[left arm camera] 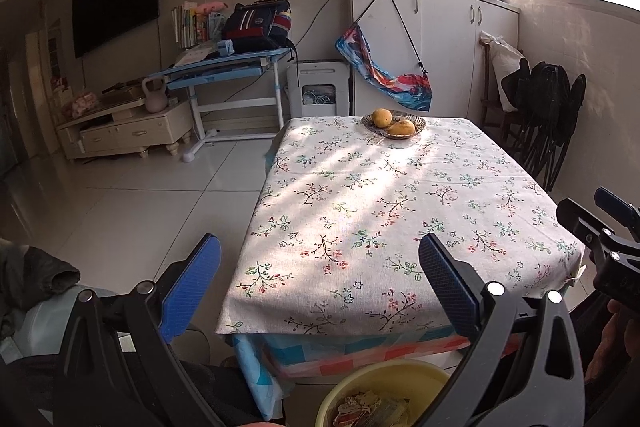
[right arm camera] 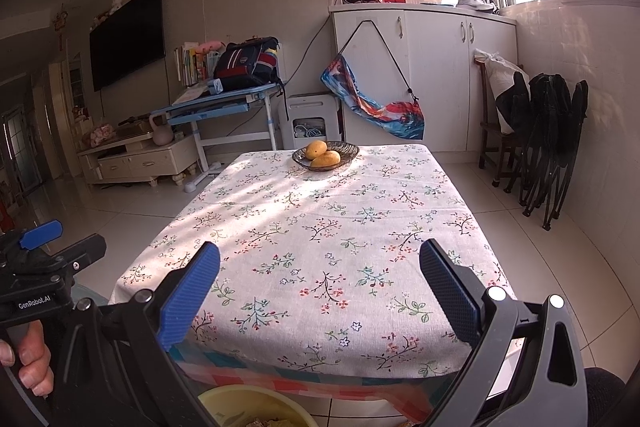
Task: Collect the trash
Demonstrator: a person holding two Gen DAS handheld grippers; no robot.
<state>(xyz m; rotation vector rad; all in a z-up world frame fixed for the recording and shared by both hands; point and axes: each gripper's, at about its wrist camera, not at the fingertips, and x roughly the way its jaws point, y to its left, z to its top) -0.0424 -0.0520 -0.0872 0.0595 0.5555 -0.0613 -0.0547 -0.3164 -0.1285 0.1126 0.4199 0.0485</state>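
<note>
A yellow bin [left arm camera: 384, 393] holding crumpled wrappers stands on the floor at the table's near edge, below and between both grippers; its rim also shows in the right wrist view [right arm camera: 256, 407]. My left gripper [left arm camera: 320, 255] is open and empty, hovering over the near left corner of the floral tablecloth [left arm camera: 400, 211]. Over the near edge of the same cloth [right arm camera: 320, 235], my right gripper [right arm camera: 320, 259] is open with nothing in it. Each gripper appears at the edge of the other's view, held in a hand [right arm camera: 28, 359]. No loose trash shows on the cloth.
A glass dish with two mangoes [left arm camera: 394, 125] sits at the table's far edge, also visible as the dish [right arm camera: 325, 155]. Folded black chairs [right arm camera: 548, 147] lean against the right wall. A blue desk [left arm camera: 224, 67], white cabinets [left arm camera: 440, 39] and a TV stand lie beyond tiled floor.
</note>
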